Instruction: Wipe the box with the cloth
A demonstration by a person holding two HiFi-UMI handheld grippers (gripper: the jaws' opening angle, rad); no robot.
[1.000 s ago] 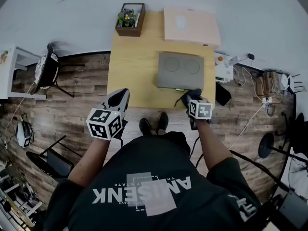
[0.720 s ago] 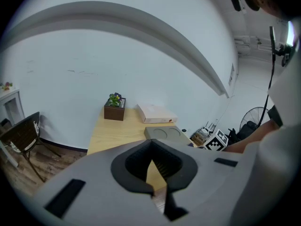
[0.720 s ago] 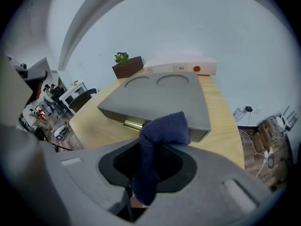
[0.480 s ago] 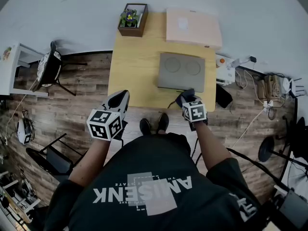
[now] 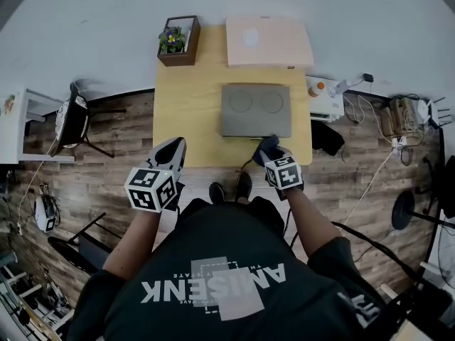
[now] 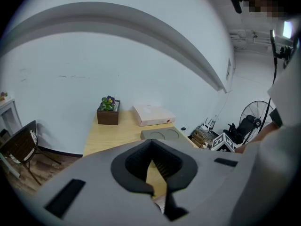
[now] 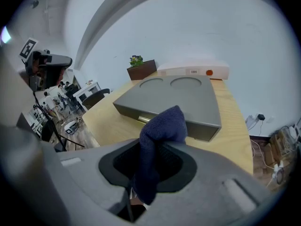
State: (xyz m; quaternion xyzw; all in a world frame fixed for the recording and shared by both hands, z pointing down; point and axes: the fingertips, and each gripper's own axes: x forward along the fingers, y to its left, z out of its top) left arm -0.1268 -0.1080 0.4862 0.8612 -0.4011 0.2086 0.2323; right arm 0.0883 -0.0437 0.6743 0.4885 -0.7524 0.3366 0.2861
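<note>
Right gripper is clamped on the dark blue cloth: jaws pinch it low down, and a rounded wad sticks up and fwd past the jaw tips. Left gripper has its jaws together w/ nothing between them, held off the near left edge of the wooden table, well apart from the work

The grey box lies flat mid-table, lid up, w/ two shallow round recesses on top. A pink flat box and a planter sit behind it by the wall. The cloth wad is just off the grey box's near right corner; can't tell if it touches yet

Handling, as a judgement: cloth is soft, limp, light, so it will fold and drag rather than push. Present pinch looks ok b/c enough fabric protrudes to meet the lid before the jaws do. Box looks stiff and low, prob light, so it may slide on the smooth table under a sideways wipe. If so, best steady it at the left side wall or near left corner w/ the left gripper, leaving the top free. The recesses' rims may snag the wad
</note>
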